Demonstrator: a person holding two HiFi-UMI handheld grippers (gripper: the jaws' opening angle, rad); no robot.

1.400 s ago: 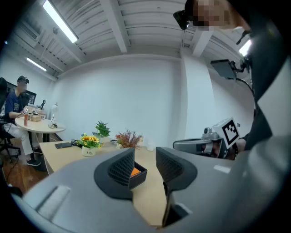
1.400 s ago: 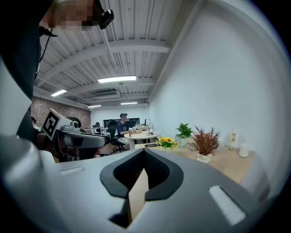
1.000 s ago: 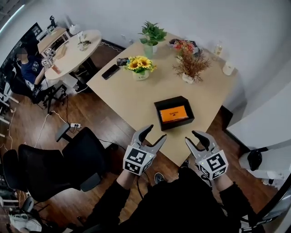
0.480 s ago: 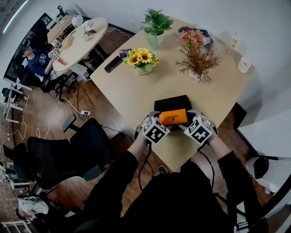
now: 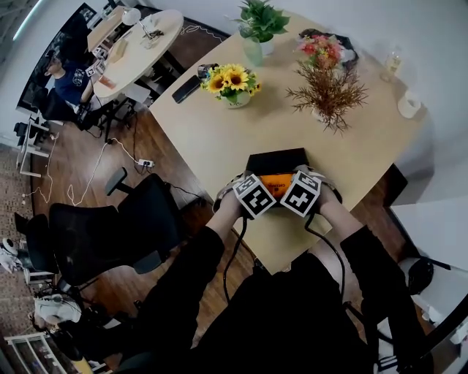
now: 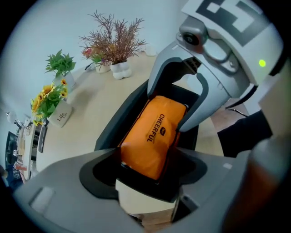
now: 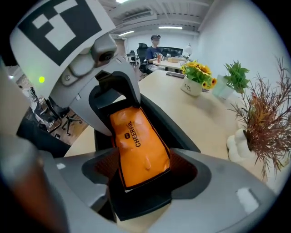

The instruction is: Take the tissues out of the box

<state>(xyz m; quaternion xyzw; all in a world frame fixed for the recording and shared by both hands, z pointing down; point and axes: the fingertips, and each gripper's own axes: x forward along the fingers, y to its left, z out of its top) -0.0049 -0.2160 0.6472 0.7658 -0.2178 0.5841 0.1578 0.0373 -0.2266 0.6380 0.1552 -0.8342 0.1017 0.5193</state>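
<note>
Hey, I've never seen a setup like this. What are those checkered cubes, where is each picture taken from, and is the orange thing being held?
A person at a wooden table holds two hand-operated grippers; the patterned cubes are parts of them. The head view comes from a camera on the person's head, looking down. The other two come from cameras riding on the left gripper and right gripper, looking along their jaws. On the table stand sunflowers, dried branches, a green plant and a black box with an orange tissue pack inside. Both grippers' jaws have just been opening and straddle the pack's opposite ends without pressing it, so nothing is held yet.
</note>
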